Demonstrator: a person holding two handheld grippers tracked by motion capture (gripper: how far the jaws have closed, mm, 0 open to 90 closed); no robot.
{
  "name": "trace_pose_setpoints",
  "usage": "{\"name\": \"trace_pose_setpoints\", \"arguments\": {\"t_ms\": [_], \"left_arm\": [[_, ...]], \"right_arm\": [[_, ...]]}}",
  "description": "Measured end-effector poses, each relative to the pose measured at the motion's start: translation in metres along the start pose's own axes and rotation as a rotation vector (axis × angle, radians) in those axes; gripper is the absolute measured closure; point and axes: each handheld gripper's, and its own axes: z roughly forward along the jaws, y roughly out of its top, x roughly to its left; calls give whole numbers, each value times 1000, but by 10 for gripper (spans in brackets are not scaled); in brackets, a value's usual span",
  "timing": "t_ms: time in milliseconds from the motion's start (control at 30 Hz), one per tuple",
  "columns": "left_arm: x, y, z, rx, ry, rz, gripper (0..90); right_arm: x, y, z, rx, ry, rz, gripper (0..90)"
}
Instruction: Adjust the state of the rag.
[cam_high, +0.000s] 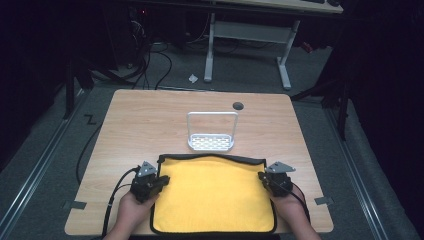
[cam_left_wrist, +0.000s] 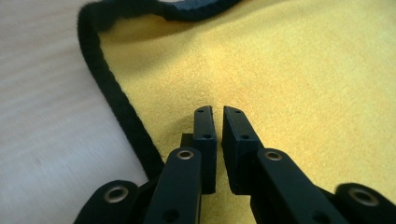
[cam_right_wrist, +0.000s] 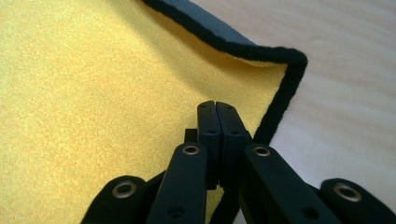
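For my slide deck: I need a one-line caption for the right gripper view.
Right gripper, jaws shut, poised over the black-edged corner of a yellow cloth on a wooden table.

no readable text, labels, brand marks, numbers or signs on anything in view

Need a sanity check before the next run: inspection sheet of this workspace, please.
Surface: wooden table, with a round dark grommet hole near its far edge.
Job's things: yellow cloth with black edging, lying flat at the near edge; far corners slightly lifted, grey underside showing.
Clutter: white wire rack standing just beyond the cloth.
Grippers: left gripper over the cloth's left edge, jaws a narrow slit apart, nothing between them; right gripper over the right edge, jaws shut and empty.
Cables: black cable trailing from the left gripper.
Surroundings: grey floor, white desk frame, dark room.
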Motion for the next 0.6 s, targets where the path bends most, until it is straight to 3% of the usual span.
{"name": "trace_pose_setpoints", "arguments": {"t_ms": [133, 233, 367, 467, 533, 600], "left_arm": [[-10, -8, -9, 27, -39, -3, 841], [-3, 6, -2, 11, -18, -7, 823], [12, 29, 15, -16, 30, -11, 819], [27, 42, 22, -46, 38, -55, 819], [42, 50, 33, -28, 78, -70, 820], [47, 52, 37, -7, 92, -72, 820]], "right_arm": [[7, -16, -19, 10, 12, 2, 898], [7, -13, -21, -17, -1, -1, 886], [-2, 4, -6, -24, -19, 14, 881], [-14, 16, 8, -32, -40, 30, 877], [-25, 24, 20, -20, -56, 50, 873], [-31, 26, 29, 1, -67, 56, 872]]}}
